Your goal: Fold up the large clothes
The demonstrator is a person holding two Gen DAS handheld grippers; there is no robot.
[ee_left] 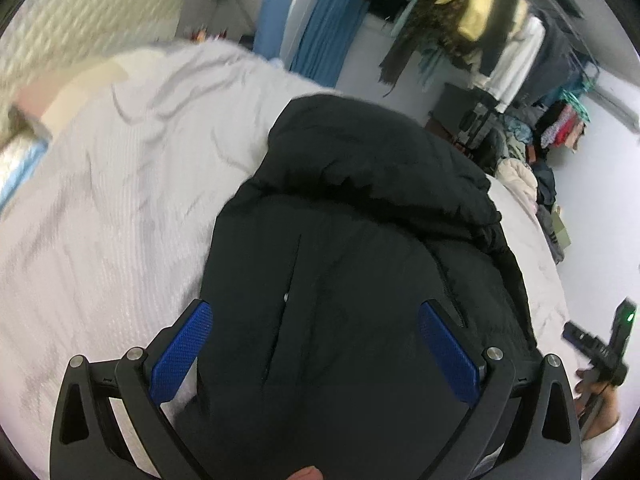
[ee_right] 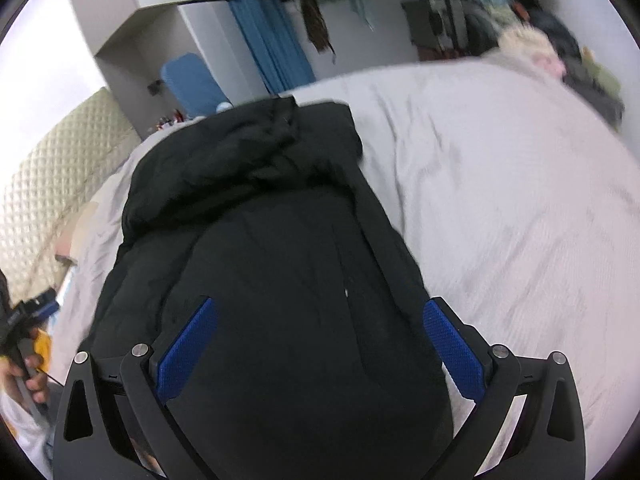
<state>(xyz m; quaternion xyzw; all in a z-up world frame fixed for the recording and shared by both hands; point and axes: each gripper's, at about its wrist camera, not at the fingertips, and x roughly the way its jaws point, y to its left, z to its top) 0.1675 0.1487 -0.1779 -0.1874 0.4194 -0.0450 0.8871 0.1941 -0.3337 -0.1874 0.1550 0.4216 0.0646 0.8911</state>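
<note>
A black padded jacket [ee_left: 360,240] lies folded lengthwise on a white bed cover [ee_left: 120,200], its hood end away from me. My left gripper [ee_left: 316,324] hovers over the jacket's near end, jaws wide open, nothing between the blue pads [ee_left: 180,352]. The right wrist view shows the same jacket [ee_right: 272,248] on the bed cover [ee_right: 500,200]. My right gripper [ee_right: 320,328] is also wide open above the near end, blue pads [ee_right: 452,348] empty. Each view catches the other gripper at its edge, held in a hand [ee_left: 596,360] [ee_right: 24,356].
A quilted headboard [ee_right: 48,184] stands at the bed's head. Beyond the bed are a blue curtain [ee_left: 328,20], a blue cushion [ee_right: 192,84], a loaded clothes rack [ee_left: 480,20] and piles of clothes on the floor [ee_left: 532,148].
</note>
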